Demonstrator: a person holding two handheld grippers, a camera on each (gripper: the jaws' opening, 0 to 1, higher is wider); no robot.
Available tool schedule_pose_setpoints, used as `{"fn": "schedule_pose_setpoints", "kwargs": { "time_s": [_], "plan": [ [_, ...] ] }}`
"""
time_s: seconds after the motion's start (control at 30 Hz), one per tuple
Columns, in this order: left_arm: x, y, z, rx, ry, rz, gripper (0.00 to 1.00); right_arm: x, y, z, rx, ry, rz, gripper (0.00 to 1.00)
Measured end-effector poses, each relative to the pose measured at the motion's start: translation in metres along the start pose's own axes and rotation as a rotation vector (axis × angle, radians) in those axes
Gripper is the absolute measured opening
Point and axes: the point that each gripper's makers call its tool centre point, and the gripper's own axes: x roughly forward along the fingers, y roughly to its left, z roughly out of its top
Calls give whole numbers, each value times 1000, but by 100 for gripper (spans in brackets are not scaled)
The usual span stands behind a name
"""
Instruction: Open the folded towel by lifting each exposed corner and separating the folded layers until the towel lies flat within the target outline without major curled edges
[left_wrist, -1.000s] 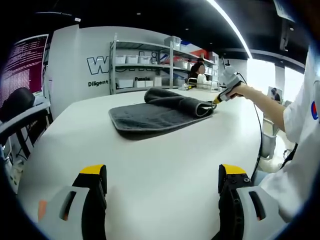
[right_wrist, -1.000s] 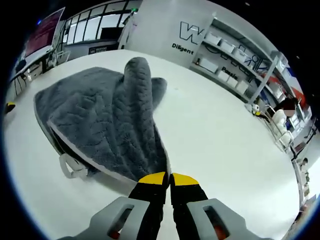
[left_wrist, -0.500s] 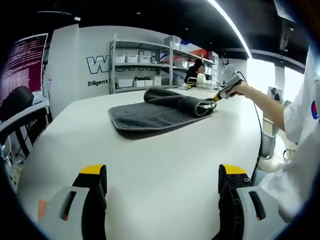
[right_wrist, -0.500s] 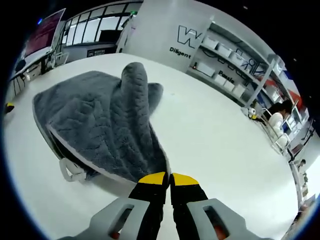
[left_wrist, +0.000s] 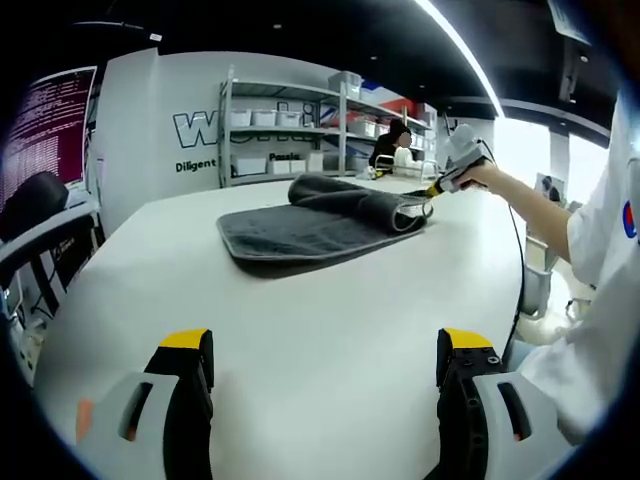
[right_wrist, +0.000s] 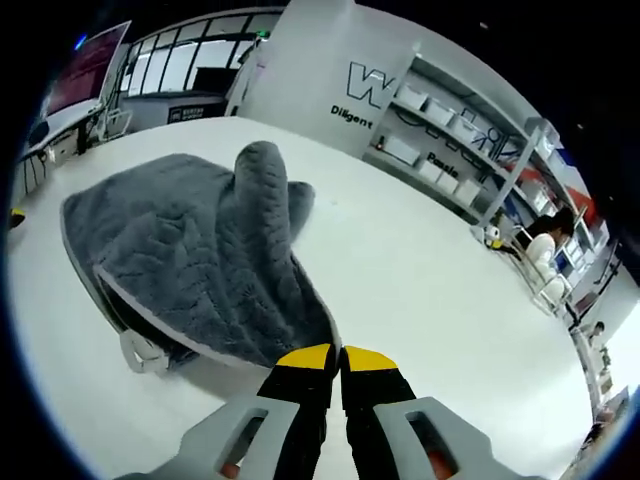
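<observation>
Meanwhile, right gripper (right_wrist: 335, 357) clamped on grey towel (right_wrist: 190, 260) corner; left gripper (left_wrist: 325, 345) spread wide, empty.

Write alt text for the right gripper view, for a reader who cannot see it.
The right gripper, jaws shut, pinches a corner of a grey towel and lifts its top layer into a ridge above the white table. Shelving stands behind.

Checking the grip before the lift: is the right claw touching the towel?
Touching. In the right gripper view the right claw is shut on the towel corner, the fabric running straight into its tips.
</observation>
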Motion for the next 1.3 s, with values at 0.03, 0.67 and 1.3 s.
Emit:
{"fn": "schedule_pose_setpoints", "kwargs": {
  "time_s": [0.03,0.67,1.3],
  "plan": [
    [0,0,0,1,0,0,91,0,-2,2,0,-9,-6,0],
    [3,2,0,6,4,-7,91,-23,-24,50,-36,-200,-138,0],
    [3,1,-3,2,9,-9,91,-55,-39,87,-105,-383,-266,0]
  ]
}}
